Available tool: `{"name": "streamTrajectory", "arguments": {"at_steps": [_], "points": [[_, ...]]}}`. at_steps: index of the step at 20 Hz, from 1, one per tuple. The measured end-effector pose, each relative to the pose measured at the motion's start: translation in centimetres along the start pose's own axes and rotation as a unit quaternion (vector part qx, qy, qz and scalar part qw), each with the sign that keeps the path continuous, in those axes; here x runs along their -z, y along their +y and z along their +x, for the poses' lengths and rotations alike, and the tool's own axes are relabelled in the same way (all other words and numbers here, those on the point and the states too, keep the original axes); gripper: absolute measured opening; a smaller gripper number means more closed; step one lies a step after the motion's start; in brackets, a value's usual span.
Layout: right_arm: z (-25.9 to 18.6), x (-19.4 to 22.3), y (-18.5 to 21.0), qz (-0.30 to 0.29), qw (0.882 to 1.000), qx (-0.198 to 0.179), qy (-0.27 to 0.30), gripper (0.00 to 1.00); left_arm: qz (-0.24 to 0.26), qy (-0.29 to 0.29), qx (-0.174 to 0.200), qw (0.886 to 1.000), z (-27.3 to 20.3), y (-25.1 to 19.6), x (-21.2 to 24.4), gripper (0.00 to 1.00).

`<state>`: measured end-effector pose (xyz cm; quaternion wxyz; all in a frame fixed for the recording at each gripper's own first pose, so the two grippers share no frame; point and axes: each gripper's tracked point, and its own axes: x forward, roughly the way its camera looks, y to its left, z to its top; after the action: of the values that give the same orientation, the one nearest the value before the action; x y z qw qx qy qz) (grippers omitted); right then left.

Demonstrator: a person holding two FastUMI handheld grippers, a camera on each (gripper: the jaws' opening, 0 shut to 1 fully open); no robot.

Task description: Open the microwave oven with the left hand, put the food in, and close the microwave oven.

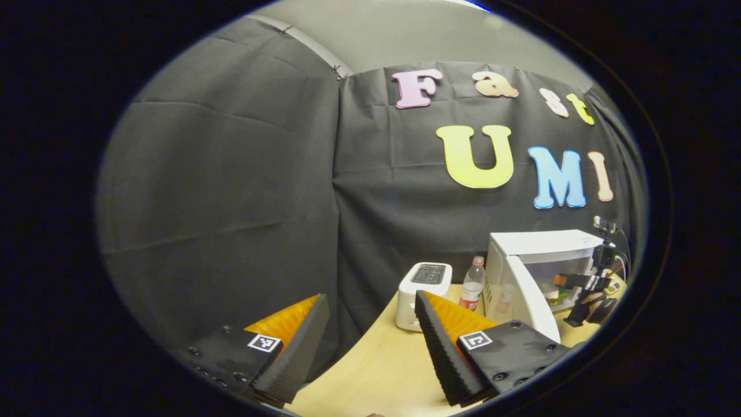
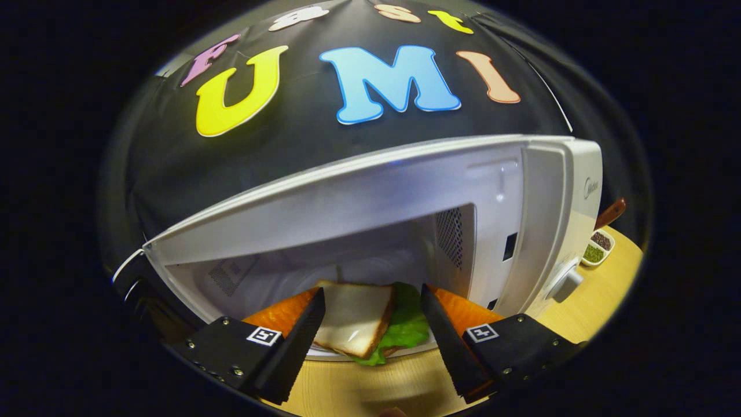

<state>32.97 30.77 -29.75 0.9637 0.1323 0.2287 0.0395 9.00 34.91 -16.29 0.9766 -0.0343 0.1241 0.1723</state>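
Jaws parted, sandwich [image 2: 354,318] in microwave [image 2: 521,231]

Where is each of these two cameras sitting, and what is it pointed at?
Left gripper view: rides the left gripper, jaws apart, off to the side, facing toaster, bottle, open microwave.
Right gripper view: rides the right gripper, jaws apart, facing the sandwich at the microwave's mouth.
Shared: microwave, table; the left view catches the right gripper too.
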Motion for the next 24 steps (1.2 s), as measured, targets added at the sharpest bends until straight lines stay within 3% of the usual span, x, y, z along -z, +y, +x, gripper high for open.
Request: {"name": "streamTrajectory", "arguments": {"at_steps": [7,11,18,24], "points": [[-9.2,-4.3,1.5,-0.073,0.995,-0.048,-0.056,1.0,-0.005,-0.004,0.013,1.0,-0.9,-1.8,1.1,0.97],[-15.1,-8.1,1.5,-0.081,0.989,-0.067,-0.102,1.0,-0.005,-0.003,0.016,1.0,-1.7,-2.2,2.0,0.97],[-24.1,-12.8,-1.9,-0.086,0.981,-0.06,-0.163,1.0,-0.014,0.005,0.021,1.0,-2.5,-2.9,4.5,0.97],[-29.0,-14.3,-5.1,-0.07,0.981,-0.05,-0.172,1.0,-0.015,0.025,0.024,0.999,-2.7,-4.3,6.4,0.95]]}}
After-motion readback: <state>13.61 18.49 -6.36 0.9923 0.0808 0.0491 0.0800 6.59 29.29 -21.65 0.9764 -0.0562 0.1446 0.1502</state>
